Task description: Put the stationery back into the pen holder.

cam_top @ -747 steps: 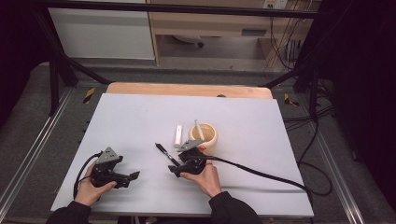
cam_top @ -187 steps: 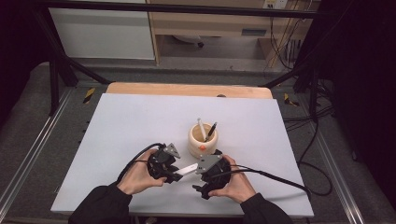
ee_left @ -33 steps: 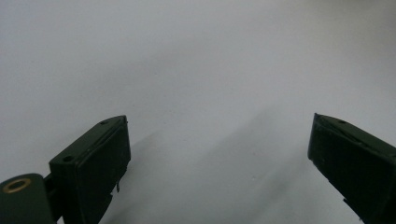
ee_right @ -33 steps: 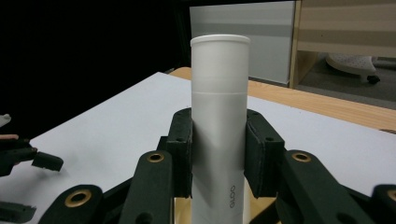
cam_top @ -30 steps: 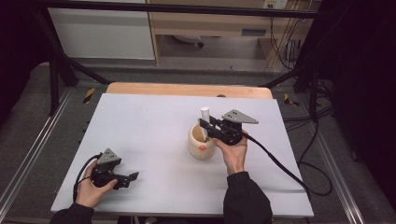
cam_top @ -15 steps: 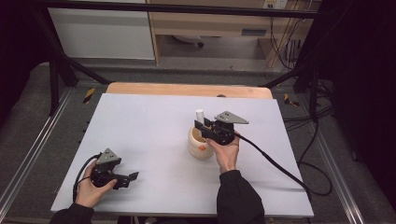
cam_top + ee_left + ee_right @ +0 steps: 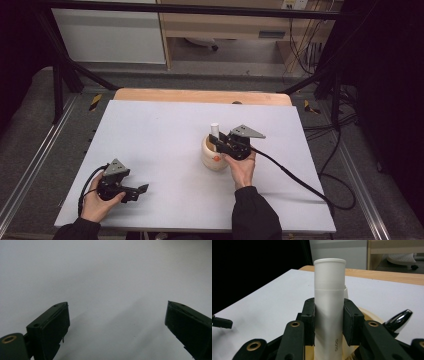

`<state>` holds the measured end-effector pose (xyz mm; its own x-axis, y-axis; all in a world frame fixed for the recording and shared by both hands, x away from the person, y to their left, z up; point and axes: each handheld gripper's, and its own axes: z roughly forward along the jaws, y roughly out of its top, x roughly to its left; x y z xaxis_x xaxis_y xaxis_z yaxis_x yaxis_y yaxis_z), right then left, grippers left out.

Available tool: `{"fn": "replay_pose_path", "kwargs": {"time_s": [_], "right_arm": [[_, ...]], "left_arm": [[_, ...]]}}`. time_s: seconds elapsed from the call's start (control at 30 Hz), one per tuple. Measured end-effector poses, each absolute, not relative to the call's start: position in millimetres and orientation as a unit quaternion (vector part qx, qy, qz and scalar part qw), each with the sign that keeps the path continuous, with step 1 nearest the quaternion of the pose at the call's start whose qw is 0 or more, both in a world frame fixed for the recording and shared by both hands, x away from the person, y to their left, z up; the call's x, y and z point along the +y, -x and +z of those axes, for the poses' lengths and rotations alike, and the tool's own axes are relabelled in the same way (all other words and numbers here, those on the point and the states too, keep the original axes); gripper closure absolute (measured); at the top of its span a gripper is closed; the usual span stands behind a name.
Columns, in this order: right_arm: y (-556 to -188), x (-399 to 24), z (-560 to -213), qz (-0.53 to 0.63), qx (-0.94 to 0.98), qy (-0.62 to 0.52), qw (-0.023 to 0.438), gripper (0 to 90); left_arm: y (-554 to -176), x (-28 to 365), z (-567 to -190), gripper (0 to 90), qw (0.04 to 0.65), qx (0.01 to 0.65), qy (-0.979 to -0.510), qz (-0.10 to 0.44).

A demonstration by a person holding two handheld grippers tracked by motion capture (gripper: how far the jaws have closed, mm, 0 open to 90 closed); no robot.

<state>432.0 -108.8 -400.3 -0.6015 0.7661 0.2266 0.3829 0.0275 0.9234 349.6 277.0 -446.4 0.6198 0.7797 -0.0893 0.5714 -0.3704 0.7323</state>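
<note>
The right claw is gripping a white tube, holding it upright over the cup near the middle of the counter. The left claw is resting wide open and empty at the near left.

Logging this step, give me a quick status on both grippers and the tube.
Right gripper shut on white tube, upright over the wooden cup. Left gripper open, resting on table. Nothing blocking.
</note>
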Motion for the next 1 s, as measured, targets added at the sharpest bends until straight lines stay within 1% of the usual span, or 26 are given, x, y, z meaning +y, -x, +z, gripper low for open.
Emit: {"fn": "replay_pose_path", "kwargs": {"time_s": [0.3,0.5,0.73,0.9,1.0], "right_arm": [[-428,-110,-410,0.558,0.699,-0.419,0.160,66.9],[-426,-110,-410,0.556,0.701,-0.416,0.160,66.4],[-422,-113,-406,0.559,0.701,-0.410,0.167,63.1],[-418,-118,-397,0.561,0.702,-0.403,0.171,57.9],[-414,-122,-390,0.556,0.709,-0.397,0.174,51.3]], "left_arm": [[-350,277,-447,5.8,0.378,0.413,-0.817,0.137],[-350,277,-446,5.8,0.378,0.413,-0.817,0.138],[-349,277,-446,5.8,0.379,0.413,-0.817,0.137],[-349,276,-446,5.8,0.380,0.413,-0.817,0.137],[-349,276,-446,5.8,0.381,0.414,-0.815,0.136]]}}
